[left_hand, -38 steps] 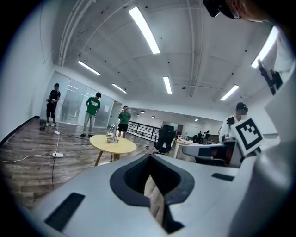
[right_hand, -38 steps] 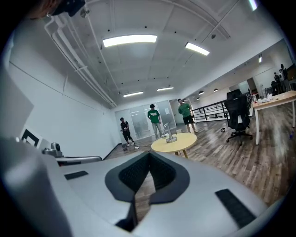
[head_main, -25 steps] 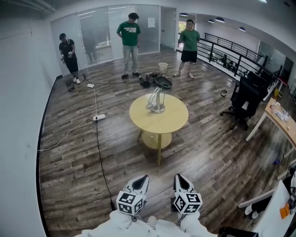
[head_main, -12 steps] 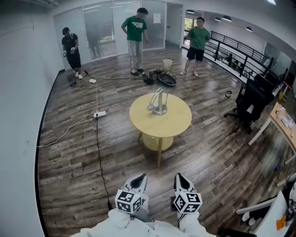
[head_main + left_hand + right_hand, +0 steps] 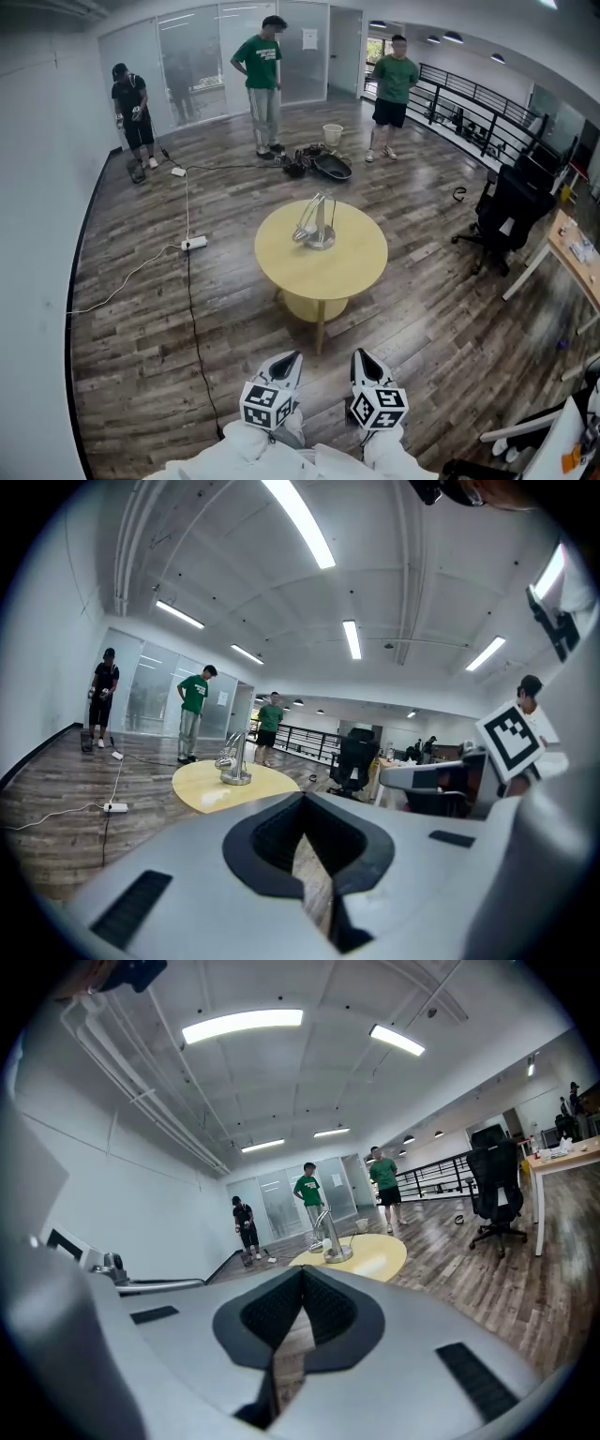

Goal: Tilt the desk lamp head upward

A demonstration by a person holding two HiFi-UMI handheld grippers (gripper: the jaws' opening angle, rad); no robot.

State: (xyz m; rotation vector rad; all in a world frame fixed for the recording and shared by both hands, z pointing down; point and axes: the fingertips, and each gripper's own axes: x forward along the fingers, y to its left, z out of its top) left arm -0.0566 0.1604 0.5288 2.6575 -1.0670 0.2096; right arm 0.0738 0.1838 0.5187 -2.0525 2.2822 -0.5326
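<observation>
The left gripper (image 5: 286,367) has its two grey jaws pressed together with nothing between them, only a sliver of floor showing behind the dark pads; the right gripper (image 5: 364,366), just beside it, is likewise closed and empty; both point nearly level across the room, held out from white sleeves (image 5: 246,452); ahead of them, well apart, stands a round pale-yellow wooden table (image 5: 323,272) on a dark wood-plank floor (image 5: 141,328); near the far edge of its top sits the small silver metal desk lamp (image 5: 317,223), its arm arched over and its head drooping toward the tabletop; a white power strip (image 5: 194,243) lies on the floor to the table's left; a black office chair (image 5: 502,211) stands to the right; three people wait by the glass wall beyond.
</observation>
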